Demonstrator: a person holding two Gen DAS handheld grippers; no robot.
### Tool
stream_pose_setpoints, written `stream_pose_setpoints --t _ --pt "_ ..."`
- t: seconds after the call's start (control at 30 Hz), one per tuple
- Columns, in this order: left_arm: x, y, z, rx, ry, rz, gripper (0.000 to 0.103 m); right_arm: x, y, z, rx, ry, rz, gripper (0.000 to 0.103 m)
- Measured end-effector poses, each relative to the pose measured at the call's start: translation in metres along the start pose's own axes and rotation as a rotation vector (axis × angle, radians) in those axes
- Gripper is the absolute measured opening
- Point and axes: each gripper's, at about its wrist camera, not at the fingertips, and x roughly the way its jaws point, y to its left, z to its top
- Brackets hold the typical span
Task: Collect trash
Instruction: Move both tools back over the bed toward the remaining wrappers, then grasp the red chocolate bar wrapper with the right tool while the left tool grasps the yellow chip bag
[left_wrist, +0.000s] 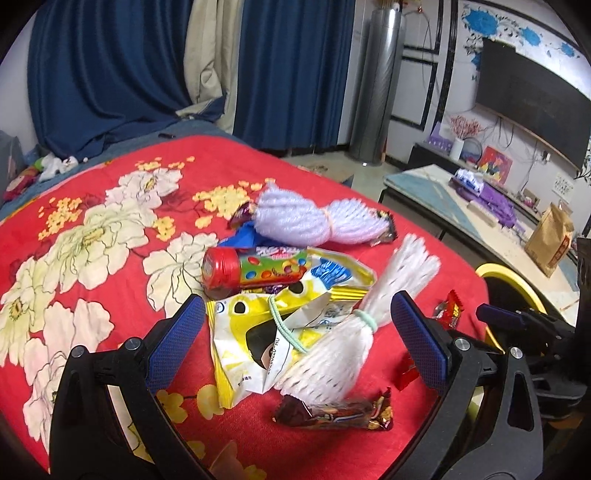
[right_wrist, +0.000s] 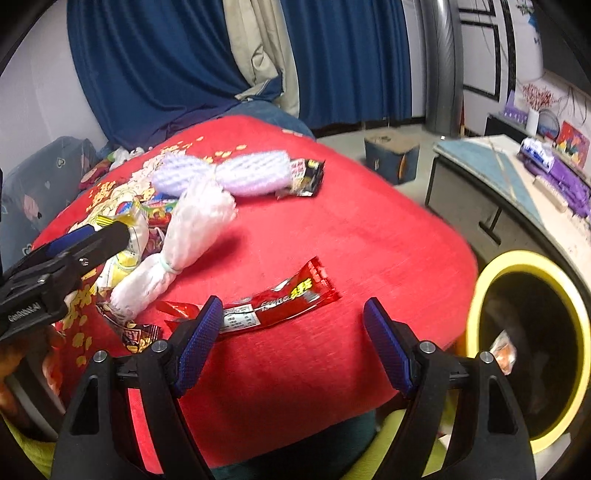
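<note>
Trash lies on a red flowered blanket (left_wrist: 92, 206). My left gripper (left_wrist: 299, 314) is open above a white foam net (left_wrist: 354, 328) tied with a green band and a yellow-white snack bag (left_wrist: 251, 332). A red-capped candy tube (left_wrist: 251, 271), a lilac foam net (left_wrist: 310, 221) and a brown wrapper (left_wrist: 336, 411) lie close by. My right gripper (right_wrist: 295, 321) stands open over the blanket (right_wrist: 332, 229), just short of a red wrapper (right_wrist: 280, 299). The left gripper (right_wrist: 85, 236) shows at the left of the right wrist view, by the white foam net (right_wrist: 177, 243). Beside the bed stands a yellow-rimmed bin (right_wrist: 532, 339).
A low table (left_wrist: 436, 192) with purple items and a brown paper bag (left_wrist: 550, 240) stands to the right. Blue curtains (left_wrist: 110, 74) hang behind the bed. A small blue stool (right_wrist: 391, 155) sits on the floor. A black wrapper (right_wrist: 306, 175) lies by the lilac foam net (right_wrist: 229, 173).
</note>
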Motion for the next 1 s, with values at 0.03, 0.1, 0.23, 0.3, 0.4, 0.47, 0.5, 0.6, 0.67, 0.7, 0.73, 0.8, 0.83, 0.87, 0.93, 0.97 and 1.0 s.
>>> stream_pose_setpoints --t 0.03,0.1,0.23,0.3,0.4,0.47,0.5,0.6,0.67,0.7,0.73,0.8,0.83,0.87,0.93,0.97,1.0 --pt "0.002 0.000 0.000 -0.005 0.001 0.006 0.092 0.002 0.000 0.000 0.006 0.005 0.010 0.074" --pt "0.006 0.002 0.001 -0.015 0.006 0.013 0.092 0.008 0.001 -0.001 0.025 0.014 0.043 0.070" --pt "0.012 0.006 0.003 -0.046 0.019 0.010 0.088 0.015 0.003 -0.001 0.038 0.014 0.089 0.053" --pt "0.016 0.010 0.002 -0.065 0.034 0.010 0.081 0.016 0.005 -0.001 0.031 0.008 0.115 0.045" --pt "0.019 0.013 0.001 -0.080 0.045 -0.002 0.080 0.016 0.003 -0.001 0.054 0.011 0.160 0.037" --pt "0.018 0.015 0.002 -0.090 0.044 -0.013 0.078 0.015 0.001 -0.002 0.065 0.008 0.173 0.034" --pt "0.018 0.015 0.001 -0.096 0.044 -0.021 0.076 0.014 0.000 -0.002 0.068 0.004 0.177 0.032" --pt "0.016 0.019 0.000 -0.114 0.044 -0.038 0.074 0.012 -0.004 -0.002 0.095 0.000 0.198 0.027" --pt "0.014 0.021 0.000 -0.125 0.044 -0.052 0.074 0.009 -0.007 -0.001 0.104 -0.003 0.201 0.026" --pt "0.013 0.021 0.000 -0.128 0.044 -0.057 0.073 0.009 -0.008 -0.001 0.106 -0.007 0.201 0.024" --pt "0.012 0.022 -0.001 -0.132 0.043 -0.064 0.073 0.008 -0.009 -0.001 0.107 -0.011 0.201 0.023" --pt "0.009 0.022 -0.001 -0.138 0.042 -0.073 0.070 0.005 -0.010 -0.001 0.106 -0.020 0.199 0.022" --pt "0.008 0.023 -0.001 -0.144 0.040 -0.078 0.070 0.003 -0.010 -0.001 0.104 -0.025 0.196 0.021" --pt "0.006 0.025 -0.001 -0.149 0.038 -0.081 0.069 0.001 -0.011 0.000 0.101 -0.031 0.192 0.021" --pt "0.005 0.027 -0.001 -0.157 0.034 -0.086 0.066 -0.002 -0.012 0.001 0.098 -0.039 0.189 0.020" --pt "0.003 0.027 0.000 -0.160 0.030 -0.088 0.065 -0.003 -0.012 0.002 0.096 -0.045 0.186 0.019" --pt "0.000 0.028 0.000 -0.161 0.024 -0.090 0.064 -0.005 -0.012 0.003 0.091 -0.052 0.184 0.019"
